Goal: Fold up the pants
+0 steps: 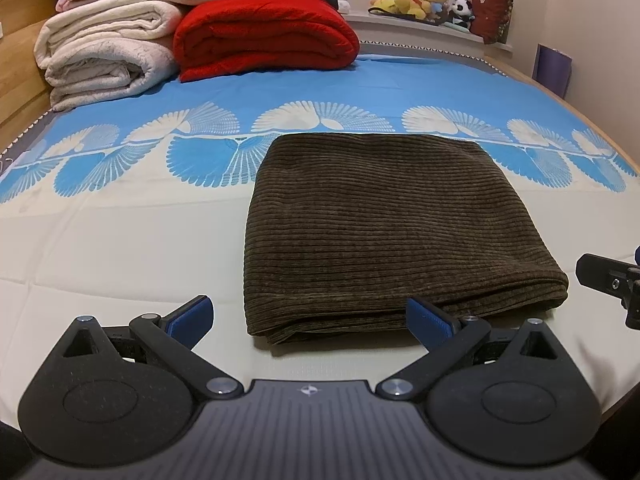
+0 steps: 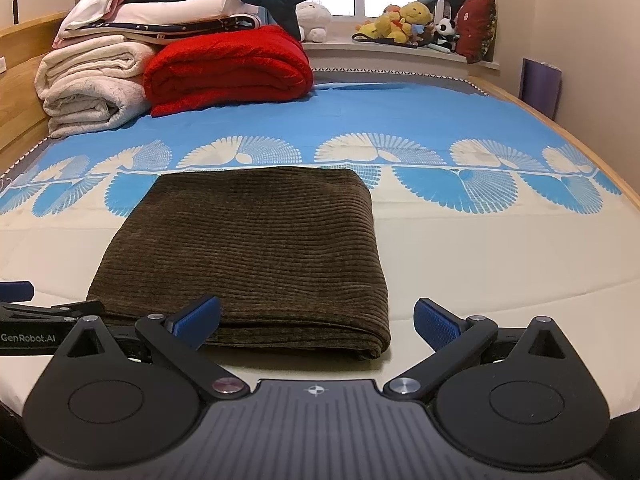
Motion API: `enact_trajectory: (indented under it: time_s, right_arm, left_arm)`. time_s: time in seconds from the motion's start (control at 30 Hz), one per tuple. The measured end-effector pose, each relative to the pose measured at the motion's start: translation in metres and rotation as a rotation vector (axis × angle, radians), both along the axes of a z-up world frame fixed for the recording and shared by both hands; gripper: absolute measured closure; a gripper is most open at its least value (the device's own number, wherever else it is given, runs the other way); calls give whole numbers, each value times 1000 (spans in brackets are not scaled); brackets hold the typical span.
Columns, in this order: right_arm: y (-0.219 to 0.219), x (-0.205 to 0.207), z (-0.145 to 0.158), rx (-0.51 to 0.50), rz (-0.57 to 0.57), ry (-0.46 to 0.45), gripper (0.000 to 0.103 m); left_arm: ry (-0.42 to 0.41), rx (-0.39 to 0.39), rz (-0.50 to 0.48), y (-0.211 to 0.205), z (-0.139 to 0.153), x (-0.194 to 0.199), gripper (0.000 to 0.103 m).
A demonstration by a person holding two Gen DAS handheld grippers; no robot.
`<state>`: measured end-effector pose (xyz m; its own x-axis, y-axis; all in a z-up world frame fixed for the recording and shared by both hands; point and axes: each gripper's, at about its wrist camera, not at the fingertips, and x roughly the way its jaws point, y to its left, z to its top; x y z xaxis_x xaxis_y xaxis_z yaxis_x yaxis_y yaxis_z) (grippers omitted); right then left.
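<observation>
Dark brown corduroy pants (image 1: 384, 224) lie folded into a flat rectangle on the bed, also seen left of centre in the right wrist view (image 2: 256, 252). My left gripper (image 1: 310, 318) is open just in front of the fold's near edge, nothing between its blue pads (image 1: 190, 318). My right gripper (image 2: 318, 322) is open too, at the near right corner of the pants, holding nothing. The right gripper shows at the right edge of the left wrist view (image 1: 612, 284), and the left gripper at the left edge of the right wrist view (image 2: 36, 316).
The bed sheet (image 1: 120, 248) is cream near me and blue with white fan patterns farther back. Folded white blankets (image 1: 104, 52) and a red blanket (image 1: 264, 36) are stacked at the back left. Plush toys (image 2: 404, 22) line the window sill. A wooden bed edge (image 2: 600, 156) runs on the right.
</observation>
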<state>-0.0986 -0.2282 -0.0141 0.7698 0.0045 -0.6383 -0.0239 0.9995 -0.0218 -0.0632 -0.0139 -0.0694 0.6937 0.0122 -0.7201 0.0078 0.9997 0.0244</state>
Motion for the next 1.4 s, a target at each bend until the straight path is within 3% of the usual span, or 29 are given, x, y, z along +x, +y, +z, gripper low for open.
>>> enact_trajectory:
  time_s: [1.4]
  right_arm:
    - [9,3,1,-9,30,-10,1]
  left_arm:
    - [-7,14,-34,-2,-3,-1,0]
